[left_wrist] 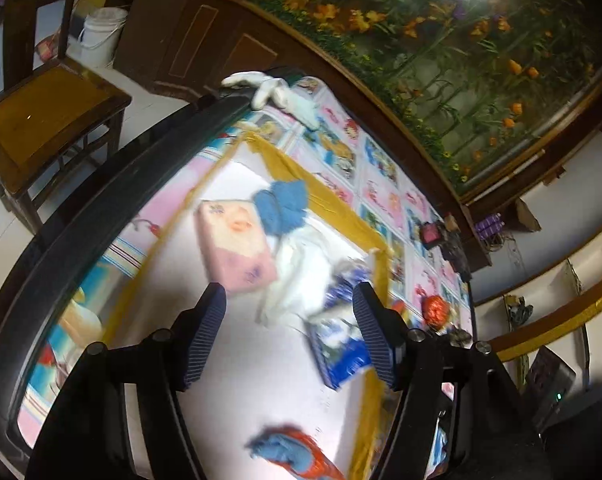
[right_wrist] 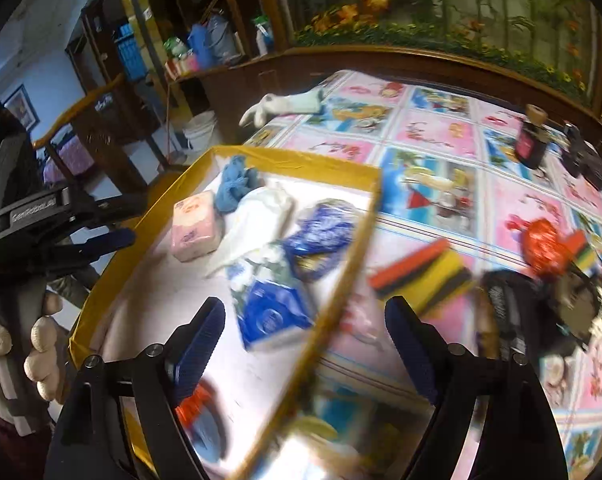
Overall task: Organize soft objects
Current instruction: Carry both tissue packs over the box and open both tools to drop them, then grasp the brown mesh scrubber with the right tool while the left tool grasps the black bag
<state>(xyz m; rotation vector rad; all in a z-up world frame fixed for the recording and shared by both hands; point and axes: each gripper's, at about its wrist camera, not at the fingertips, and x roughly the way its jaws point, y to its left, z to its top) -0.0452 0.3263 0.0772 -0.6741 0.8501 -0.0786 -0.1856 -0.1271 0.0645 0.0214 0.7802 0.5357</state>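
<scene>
A white tray with a yellow rim (left_wrist: pixel 333 196) (right_wrist: pixel 301 166) sits on the table. In it lie a pink tissue pack (left_wrist: pixel 237 244) (right_wrist: pixel 195 226), a blue cloth (left_wrist: pixel 283 204) (right_wrist: pixel 235 186), a white cloth (left_wrist: pixel 297 276) (right_wrist: pixel 257 216), a blue tissue pack (left_wrist: pixel 341 352) (right_wrist: pixel 271 312), a crumpled blue bag (right_wrist: pixel 321 232) and a blue and orange item (left_wrist: pixel 297 454). My left gripper (left_wrist: pixel 289 336) is open and empty above the tray. My right gripper (right_wrist: pixel 305 348) is open and empty over the tray's right rim. A striped sponge stack (right_wrist: pixel 421 276) lies on the table right of the tray.
A white glove (left_wrist: pixel 277 92) (right_wrist: pixel 285 106) lies at the table's far edge. An orange bag (right_wrist: pixel 545 244) (left_wrist: pixel 435 308), a dark bottle (right_wrist: pixel 533 138) and dark clutter (right_wrist: pixel 581 304) stand on the patterned tablecloth (right_wrist: pixel 441 140). A wooden chair (left_wrist: pixel 49 120) and white bucket (left_wrist: pixel 99 36) stand beyond.
</scene>
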